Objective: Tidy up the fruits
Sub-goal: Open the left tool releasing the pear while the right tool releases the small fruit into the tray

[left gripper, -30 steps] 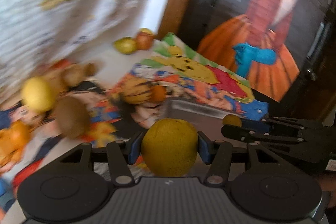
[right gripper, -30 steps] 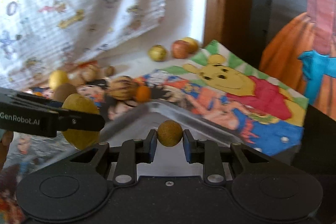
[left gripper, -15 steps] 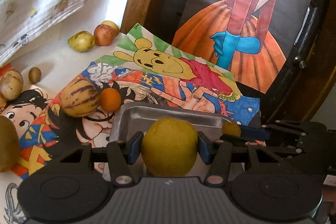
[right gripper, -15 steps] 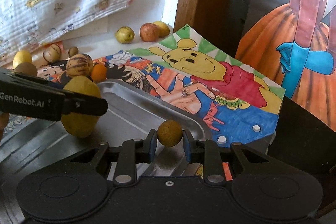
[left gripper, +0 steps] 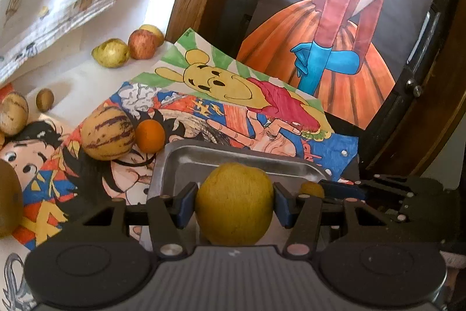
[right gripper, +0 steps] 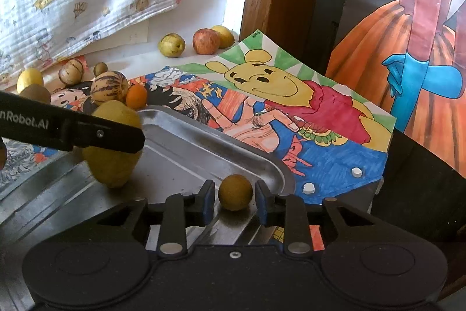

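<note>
Right claw (right gripper: 235, 198) spread, jaws just opening off the small brown fruit (right gripper: 235, 192) between them, probably resting on the tray (right gripper: 186, 147). Left claw (left gripper: 234, 204) pinching the yellow fruit (left gripper: 234, 203) low over that tray.

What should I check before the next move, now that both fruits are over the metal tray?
1. Right hand-held gripper released the small round fruit: ok; its jaws have just been opening, gaps show on both sides.
2. Small fruit resting on the metal tray: ok, it appears to sit at the near rim.
3. Left hand-held gripper holding the large yellow fruit: ok, pads press both sides.
4. Large fruit touching the tray floor: cannot tell.
5. Free tray space beside the large fruit: ok.
</note>
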A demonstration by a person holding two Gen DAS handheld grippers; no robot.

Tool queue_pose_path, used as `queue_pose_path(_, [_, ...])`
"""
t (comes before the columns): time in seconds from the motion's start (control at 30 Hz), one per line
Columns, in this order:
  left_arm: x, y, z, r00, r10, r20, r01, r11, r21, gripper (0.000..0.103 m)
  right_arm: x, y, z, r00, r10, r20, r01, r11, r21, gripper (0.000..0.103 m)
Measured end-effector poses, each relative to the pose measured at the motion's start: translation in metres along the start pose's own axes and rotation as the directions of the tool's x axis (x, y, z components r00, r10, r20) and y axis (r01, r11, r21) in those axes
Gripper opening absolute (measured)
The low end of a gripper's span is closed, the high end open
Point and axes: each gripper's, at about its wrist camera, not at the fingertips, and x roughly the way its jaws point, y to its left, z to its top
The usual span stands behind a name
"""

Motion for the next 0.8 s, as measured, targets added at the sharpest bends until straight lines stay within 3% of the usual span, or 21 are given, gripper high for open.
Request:
queue_pose_path(0.23, [-0.022, 0.001, 0.003, 1.0, -0.003, 0.021, 0.004, 0.999, -0.039, 0.075, -0.034, 0.003, 0.001, 0.999, 0.003, 0.041, -0.004, 1.0, 0.024, 0.055])
queue_pose_path(0.53, [-0.093, -0.004, -0.013, 0.993, 0.062, 0.102, -0.055, 0.996, -0.067, 0.099, -0.1, 0.028, -0.008, 0.996, 0.033, 0.087, -0.038, 0.998, 0.053, 0.086])
queue_pose_path(0.67, [-0.128, -0.003, -0.029, 0.987, 0.102, 0.126, -0.094, 0.993, -0.071, 0.102, -0.128, 0.047, -0.016, 0.994, 0.061, 0.09, -0.066, 0.996, 0.057, 0.099])
queue_pose_path(0.8, [-0.161, -0.002, -0.051, 0.98, 0.144, 0.138, -0.137, 0.989, -0.057, 0.102, -0.154, 0.069, -0.028, 0.994, 0.08, 0.078, -0.085, 0.995, 0.058, 0.102])
